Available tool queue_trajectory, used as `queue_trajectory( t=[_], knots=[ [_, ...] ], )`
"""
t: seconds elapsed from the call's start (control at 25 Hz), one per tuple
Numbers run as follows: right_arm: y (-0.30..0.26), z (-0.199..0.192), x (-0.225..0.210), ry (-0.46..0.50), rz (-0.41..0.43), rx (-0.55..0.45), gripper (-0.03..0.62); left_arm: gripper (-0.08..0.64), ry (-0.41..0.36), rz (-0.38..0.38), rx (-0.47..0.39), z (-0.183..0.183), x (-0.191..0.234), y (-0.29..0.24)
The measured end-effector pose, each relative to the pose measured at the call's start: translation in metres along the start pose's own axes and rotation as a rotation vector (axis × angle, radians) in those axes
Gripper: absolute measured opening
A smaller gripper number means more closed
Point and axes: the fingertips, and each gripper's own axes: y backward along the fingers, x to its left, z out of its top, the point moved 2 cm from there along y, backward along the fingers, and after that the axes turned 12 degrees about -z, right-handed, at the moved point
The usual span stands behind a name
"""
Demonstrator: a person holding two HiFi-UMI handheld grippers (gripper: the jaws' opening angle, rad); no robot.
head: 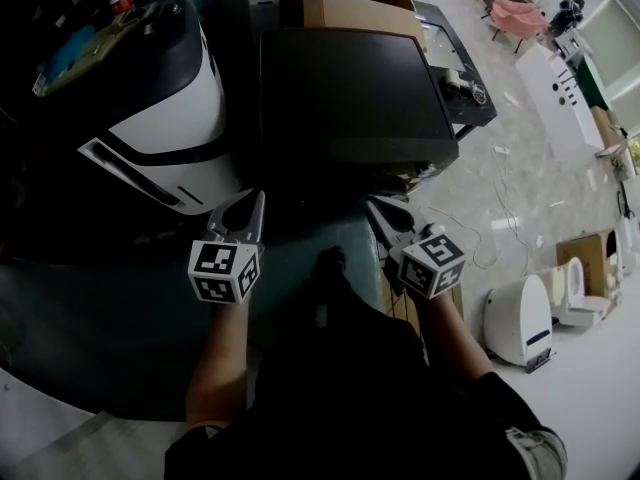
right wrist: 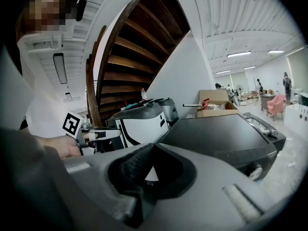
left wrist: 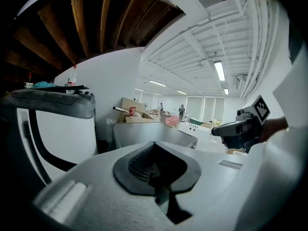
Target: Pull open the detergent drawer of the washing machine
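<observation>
Ahead of the person [head: 350,398], the washing machine [head: 350,93] faces them.

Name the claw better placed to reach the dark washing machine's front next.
Right, narrowly. The right claw sits just before the washing machine's front edge, near mid-width; the left claw is off its left corner, beside the white appliance. Both are shut and empty. The drawer itself is hidden.

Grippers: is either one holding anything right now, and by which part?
Nothing is held. The grey two-jaw left gripper and the matching right gripper both have their jaws shut together with nothing between them.
</observation>
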Motion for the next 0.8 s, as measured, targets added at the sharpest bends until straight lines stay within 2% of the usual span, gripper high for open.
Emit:
queue_trajectory(
  t=[0.24, 0.56, 0.8],
  knots=[
    [-0.046, 0.013, -0.033, -0.016, 0.036, 0.001, 0.003, 0.009, 0.005, 0.036, 0.015, 0.012, 0.026, -0.038],
    [-0.117, 0.036, -0.102, -0.047, 0.102, 0.013, 0.003, 0.011, -0.014, 0.062, 0.072, 0.036, 0.050, -0.125],
    [-0.154, 0.032, -0.126, -0.035, 0.149, 0.053, 0.003, 0.011, -0.028, 0.075, 0.098, 0.038, 0.059, -0.167]
  ],
)
